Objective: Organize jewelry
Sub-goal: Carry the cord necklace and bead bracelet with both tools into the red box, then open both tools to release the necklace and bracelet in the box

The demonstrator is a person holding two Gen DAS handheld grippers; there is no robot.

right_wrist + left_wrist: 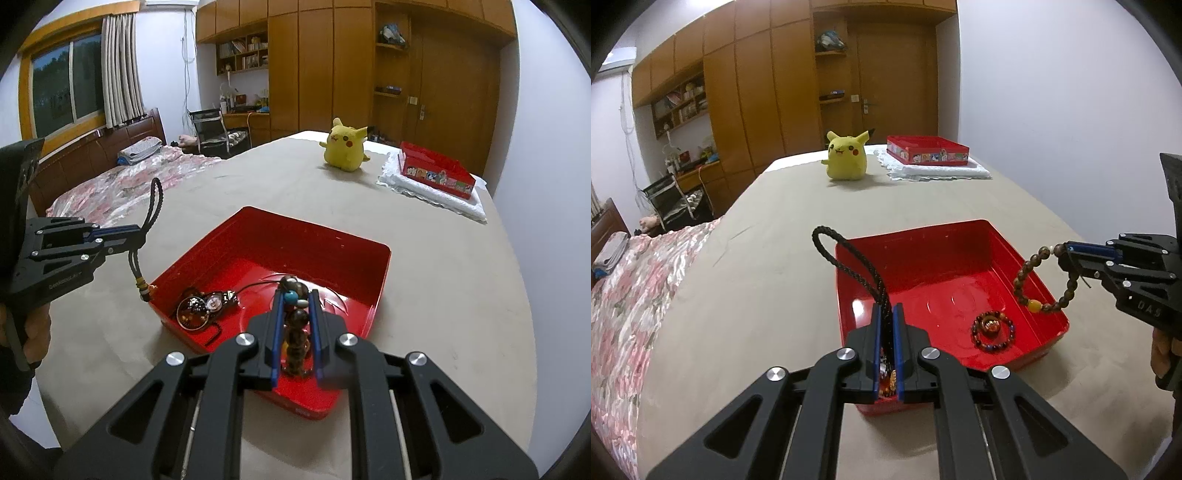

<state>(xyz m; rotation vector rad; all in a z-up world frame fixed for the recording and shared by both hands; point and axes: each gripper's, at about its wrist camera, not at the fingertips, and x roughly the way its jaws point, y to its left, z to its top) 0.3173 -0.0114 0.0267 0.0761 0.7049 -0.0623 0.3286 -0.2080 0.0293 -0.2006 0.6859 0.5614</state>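
A red tray (923, 254) (273, 236) lies on the beige bed cover. My left gripper (887, 314) (138, 230) is shut on a black braided cord (849, 258) (153, 206), whose loop sticks up above the tray's left rim and whose beaded end (142, 286) hangs below the fingers. My right gripper (295, 299) (1062, 253) is shut on a brown bead bracelet (1030, 280) (295, 332) with one yellow bead, which dangles over the tray's right rim. A dark bead bracelet (993, 331) (197, 308) and a watch (218, 301) lie inside the tray.
A yellow plush toy (846, 157) (345, 147) sits far back on the bed. Beside it a red picture-printed box (927, 149) (436, 173) rests on a folded white towel (942, 171). A floral quilt (624, 288) covers the left side. Wooden wardrobes stand behind.
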